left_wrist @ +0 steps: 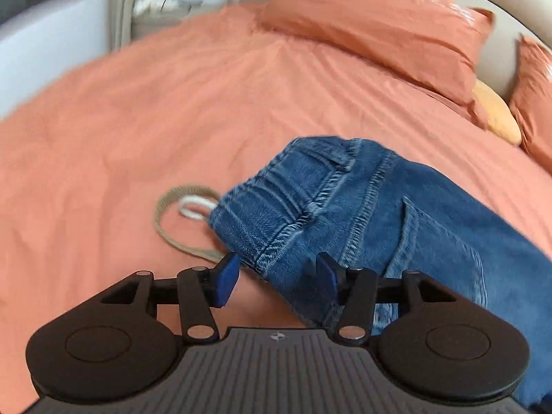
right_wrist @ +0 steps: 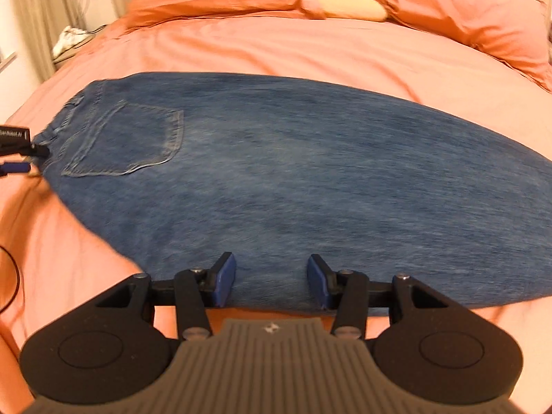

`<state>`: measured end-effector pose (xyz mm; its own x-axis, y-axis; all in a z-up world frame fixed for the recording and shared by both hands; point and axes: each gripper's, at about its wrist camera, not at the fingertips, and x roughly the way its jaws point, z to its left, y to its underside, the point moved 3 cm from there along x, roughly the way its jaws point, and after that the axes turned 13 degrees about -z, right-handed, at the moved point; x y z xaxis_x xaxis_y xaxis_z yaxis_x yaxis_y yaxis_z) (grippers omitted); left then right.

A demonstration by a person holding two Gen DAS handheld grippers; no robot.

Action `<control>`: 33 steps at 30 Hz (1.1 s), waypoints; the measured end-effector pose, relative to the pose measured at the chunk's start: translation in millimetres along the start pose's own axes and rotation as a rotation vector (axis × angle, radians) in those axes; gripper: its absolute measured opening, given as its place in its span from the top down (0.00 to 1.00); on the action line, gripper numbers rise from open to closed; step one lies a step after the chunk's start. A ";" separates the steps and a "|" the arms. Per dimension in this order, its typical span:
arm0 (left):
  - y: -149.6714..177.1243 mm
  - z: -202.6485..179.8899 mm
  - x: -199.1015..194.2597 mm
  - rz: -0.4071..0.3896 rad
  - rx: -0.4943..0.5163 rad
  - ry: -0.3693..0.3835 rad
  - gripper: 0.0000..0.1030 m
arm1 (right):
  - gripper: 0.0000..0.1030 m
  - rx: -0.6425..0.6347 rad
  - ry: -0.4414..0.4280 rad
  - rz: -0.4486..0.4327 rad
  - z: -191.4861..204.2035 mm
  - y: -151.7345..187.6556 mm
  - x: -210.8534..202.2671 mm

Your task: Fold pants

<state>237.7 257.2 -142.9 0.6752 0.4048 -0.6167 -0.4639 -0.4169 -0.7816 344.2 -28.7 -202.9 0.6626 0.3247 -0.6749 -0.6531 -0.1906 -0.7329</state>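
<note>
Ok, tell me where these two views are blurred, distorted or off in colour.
Left wrist view: motion smear on the window side and on the jeans toward the right edge; fisheye bends the bed. Right wrist view: denim streaked with blur, back pocket sharper; warmer, pinker cast; both grippers' own bodies stay crisp.

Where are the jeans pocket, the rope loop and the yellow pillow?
jeans pocket (right_wrist: 124,139), right wrist view, middle of the stitched patch.
rope loop (left_wrist: 172,214), left wrist view, its tan left curve.
yellow pillow (left_wrist: 496,112), left wrist view, its middle.
</note>
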 end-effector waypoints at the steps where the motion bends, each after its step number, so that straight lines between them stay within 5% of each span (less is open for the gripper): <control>1: 0.6 -4.9 -7.9 -0.014 0.031 0.005 0.42 | 0.57 -0.007 -0.008 0.002 4.6 2.2 1.0; 10: 23.4 -51.6 -28.1 -0.010 0.201 0.198 0.43 | 0.53 -0.055 -0.059 -0.009 39.7 3.8 5.1; 26: 44.5 -63.1 -15.2 -0.034 0.272 0.244 0.46 | 0.51 -0.117 -0.041 -0.054 43.9 28.5 -8.0; 33: 45.6 -61.0 -14.4 -0.041 0.265 0.248 0.46 | 0.51 -0.160 -0.049 -0.010 48.8 54.8 -14.9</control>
<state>241.8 182.7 -164.0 0.7996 0.1939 -0.5684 -0.5443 -0.1659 -0.8223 280.7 1.2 -228.8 0.6473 0.3713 -0.6657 -0.5775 -0.3310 -0.7463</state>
